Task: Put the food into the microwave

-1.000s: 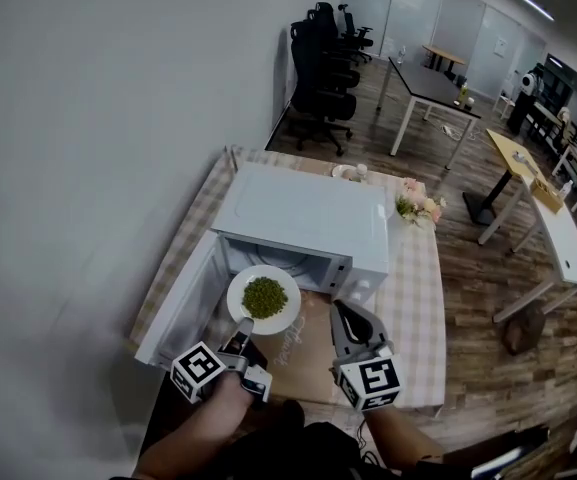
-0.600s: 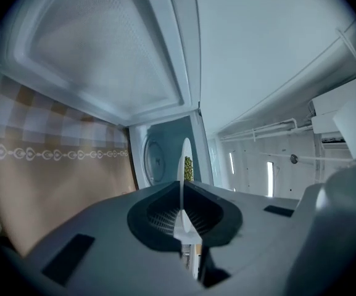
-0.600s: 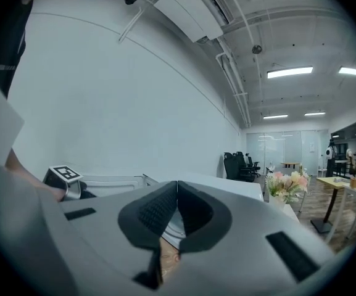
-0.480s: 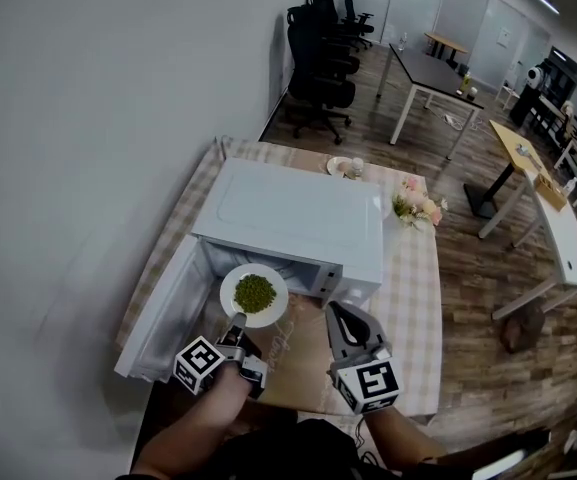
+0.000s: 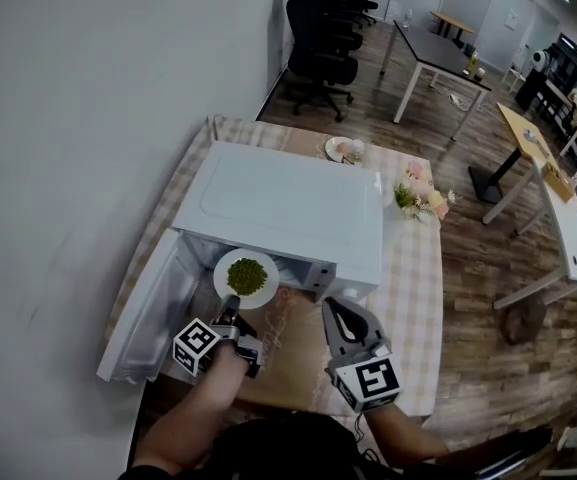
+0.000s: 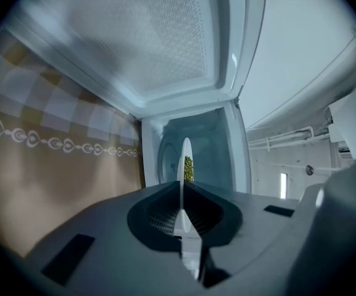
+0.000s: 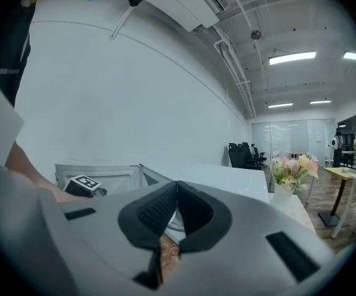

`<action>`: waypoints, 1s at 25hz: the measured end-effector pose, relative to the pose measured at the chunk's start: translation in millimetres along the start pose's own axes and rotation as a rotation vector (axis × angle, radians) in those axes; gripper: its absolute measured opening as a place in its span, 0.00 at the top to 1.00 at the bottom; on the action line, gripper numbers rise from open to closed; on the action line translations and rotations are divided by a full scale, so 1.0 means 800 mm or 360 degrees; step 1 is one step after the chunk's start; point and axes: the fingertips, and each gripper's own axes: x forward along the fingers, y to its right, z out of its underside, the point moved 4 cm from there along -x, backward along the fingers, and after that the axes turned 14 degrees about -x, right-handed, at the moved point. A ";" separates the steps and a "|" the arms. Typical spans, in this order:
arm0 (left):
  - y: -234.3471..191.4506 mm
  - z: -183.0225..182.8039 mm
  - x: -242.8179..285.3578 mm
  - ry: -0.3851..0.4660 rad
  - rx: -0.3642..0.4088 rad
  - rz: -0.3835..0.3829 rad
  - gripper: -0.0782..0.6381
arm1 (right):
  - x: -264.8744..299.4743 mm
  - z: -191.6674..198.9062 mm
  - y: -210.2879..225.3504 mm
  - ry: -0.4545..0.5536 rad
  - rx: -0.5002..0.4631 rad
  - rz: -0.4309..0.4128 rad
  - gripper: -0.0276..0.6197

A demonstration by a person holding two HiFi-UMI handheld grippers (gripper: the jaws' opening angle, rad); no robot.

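A white plate (image 5: 245, 278) with a heap of green food (image 5: 247, 275) hangs at the mouth of the white microwave (image 5: 288, 203). The microwave door (image 5: 143, 313) swings open to the left. My left gripper (image 5: 230, 309) is shut on the plate's near rim. In the left gripper view the plate (image 6: 184, 162) shows edge-on between the jaws, with the food (image 6: 189, 168) on it and the microwave's cavity (image 6: 211, 143) right behind. My right gripper (image 5: 331, 308) is shut with nothing in it, in front of the microwave's right half; in its own view the right gripper (image 7: 176, 190) shows pads pressed together.
The microwave stands on a table with a checked cloth (image 5: 416, 268) and a tan mat (image 5: 293, 353). A vase of flowers (image 5: 420, 196) stands to its right, a small dish (image 5: 340, 149) behind it. A white wall runs along the left. Office chairs (image 5: 318, 38) and desks stand farther off.
My left gripper has carried the plate down and in toward the microwave's opening. My right gripper has shifted a little and stays shut.
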 end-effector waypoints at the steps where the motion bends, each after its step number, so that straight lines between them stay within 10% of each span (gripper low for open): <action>1: -0.004 -0.001 0.007 0.0006 -0.0005 -0.0006 0.87 | 0.002 0.003 0.003 -0.0013 -0.0004 -0.0008 0.95; 25: -0.055 -0.008 0.086 0.0093 -0.0067 -0.0117 0.87 | 0.010 0.052 0.036 -0.0100 0.0020 -0.0062 0.94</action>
